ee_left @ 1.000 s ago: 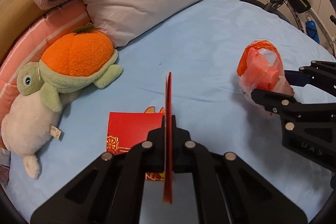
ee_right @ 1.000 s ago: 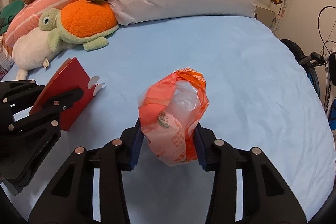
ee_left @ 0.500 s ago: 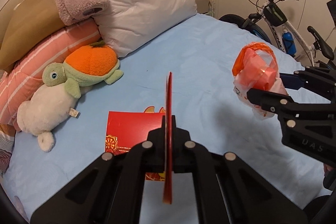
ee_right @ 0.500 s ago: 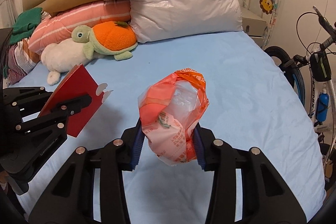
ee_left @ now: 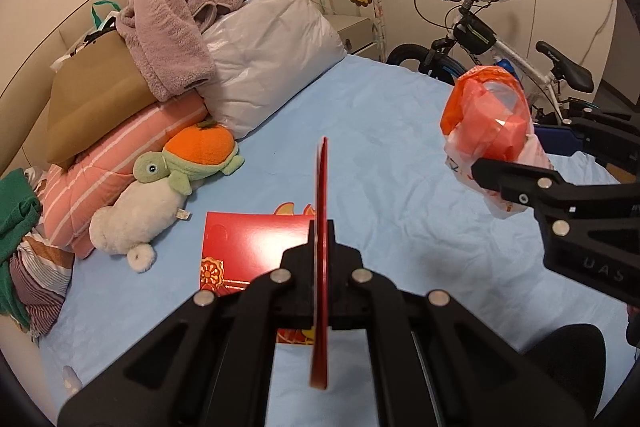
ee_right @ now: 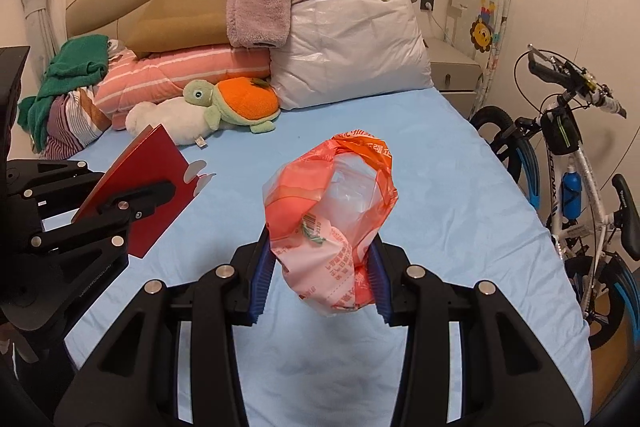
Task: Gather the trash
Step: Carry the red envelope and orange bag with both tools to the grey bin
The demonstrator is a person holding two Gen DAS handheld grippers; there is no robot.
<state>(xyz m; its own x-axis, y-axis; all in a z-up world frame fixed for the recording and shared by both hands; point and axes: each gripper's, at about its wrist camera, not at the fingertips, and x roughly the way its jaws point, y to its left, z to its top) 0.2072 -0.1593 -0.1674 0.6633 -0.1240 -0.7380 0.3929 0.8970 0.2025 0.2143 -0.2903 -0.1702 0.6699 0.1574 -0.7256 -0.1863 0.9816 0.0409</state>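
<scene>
While both tools are hanging above the pale blue bed sheet, each one is carrying a piece of trash clear of the bedding. The left gripper is pinching its fingers nearly together on a flat red glossy cardboard envelope, gripping it edge-on so the thin card is standing upright and is not flopping; in the right wrist view that same card is tilting up and away from the mattress. A second red envelope with gold printing is lying flat on the sheet just below and behind the held one, and is probably waiting to be picked up later. The right gripper is squeezing a crumpled orange-and-clear plastic bag between its blue pads, closing only as far as the bag's soft bulk is allowing, with most of the bag bulging up above the jaws. Holding both pieces aloft is likely readying them for a bin, though no bin is showing in either view. The orange-shelled plush turtle and the pillows are sitting well apart, near the headboard.
</scene>
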